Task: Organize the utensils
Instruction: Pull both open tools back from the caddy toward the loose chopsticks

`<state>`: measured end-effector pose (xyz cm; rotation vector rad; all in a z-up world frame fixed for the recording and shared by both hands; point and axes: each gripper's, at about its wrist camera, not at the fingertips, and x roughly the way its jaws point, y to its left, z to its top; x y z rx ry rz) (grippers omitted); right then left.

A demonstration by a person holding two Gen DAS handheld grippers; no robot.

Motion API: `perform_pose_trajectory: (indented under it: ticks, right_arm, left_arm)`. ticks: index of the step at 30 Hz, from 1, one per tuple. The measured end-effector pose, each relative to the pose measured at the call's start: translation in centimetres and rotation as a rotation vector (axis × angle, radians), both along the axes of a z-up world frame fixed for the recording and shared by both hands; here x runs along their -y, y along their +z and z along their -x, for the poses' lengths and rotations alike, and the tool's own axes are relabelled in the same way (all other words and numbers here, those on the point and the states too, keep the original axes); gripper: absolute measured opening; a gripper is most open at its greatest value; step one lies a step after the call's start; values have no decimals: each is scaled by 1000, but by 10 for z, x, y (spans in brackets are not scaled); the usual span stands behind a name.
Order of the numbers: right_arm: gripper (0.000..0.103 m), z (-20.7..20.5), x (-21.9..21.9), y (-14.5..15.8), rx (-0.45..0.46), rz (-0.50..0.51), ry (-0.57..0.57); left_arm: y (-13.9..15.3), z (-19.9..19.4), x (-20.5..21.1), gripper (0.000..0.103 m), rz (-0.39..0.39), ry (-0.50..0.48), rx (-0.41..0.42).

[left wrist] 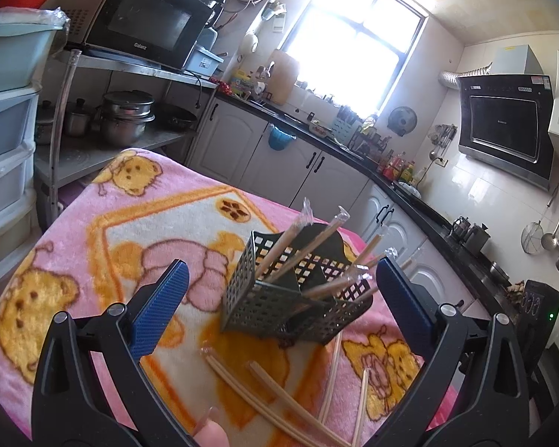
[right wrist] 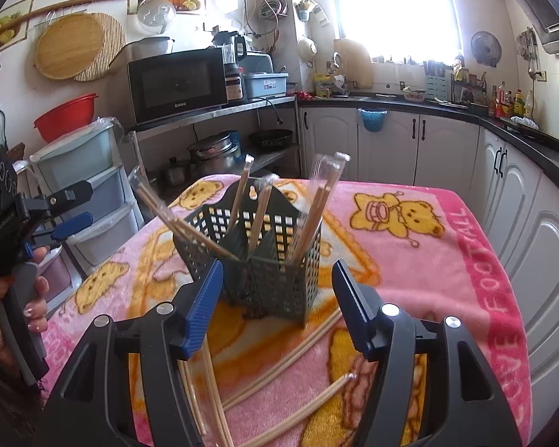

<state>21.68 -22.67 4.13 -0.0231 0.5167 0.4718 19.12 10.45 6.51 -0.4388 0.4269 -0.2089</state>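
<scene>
A dark perforated utensil basket (left wrist: 249, 298) (right wrist: 205, 231) stands on a pink bear-print blanket (left wrist: 160, 223) (right wrist: 410, 260). Several plastic-wrapped chopsticks (left wrist: 290, 238) (right wrist: 316, 205) lean upright in its compartments. More wrapped chopsticks (left wrist: 264, 391) (right wrist: 279, 365) lie loose on the blanket in front of it. My left gripper (left wrist: 281, 272) is wide open, its blue pads either side of the basket without touching it. My right gripper (right wrist: 277, 268) is open just short of the basket, above the loose chopsticks, holding nothing. In the right wrist view the left gripper (right wrist: 80, 204) shows at the far left, held by a hand (right wrist: 3, 298).
Behind the table, a steel shelf holds a black microwave (right wrist: 179, 82) and pots (left wrist: 126, 115). Plastic drawers (right wrist: 89, 186) stand left of the table. White cabinets under a black counter (right wrist: 410, 100) run along the back and right. The blanket's far edge drops off toward the cabinets.
</scene>
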Motion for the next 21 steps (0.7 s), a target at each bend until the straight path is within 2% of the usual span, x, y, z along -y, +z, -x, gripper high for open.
perform_pose_trajectory:
  ticks: [21]
  right_arm:
    - [62, 40, 7, -27, -59, 30, 19]
  left_arm:
    - [-23, 27, 6, 93, 5, -23, -57]
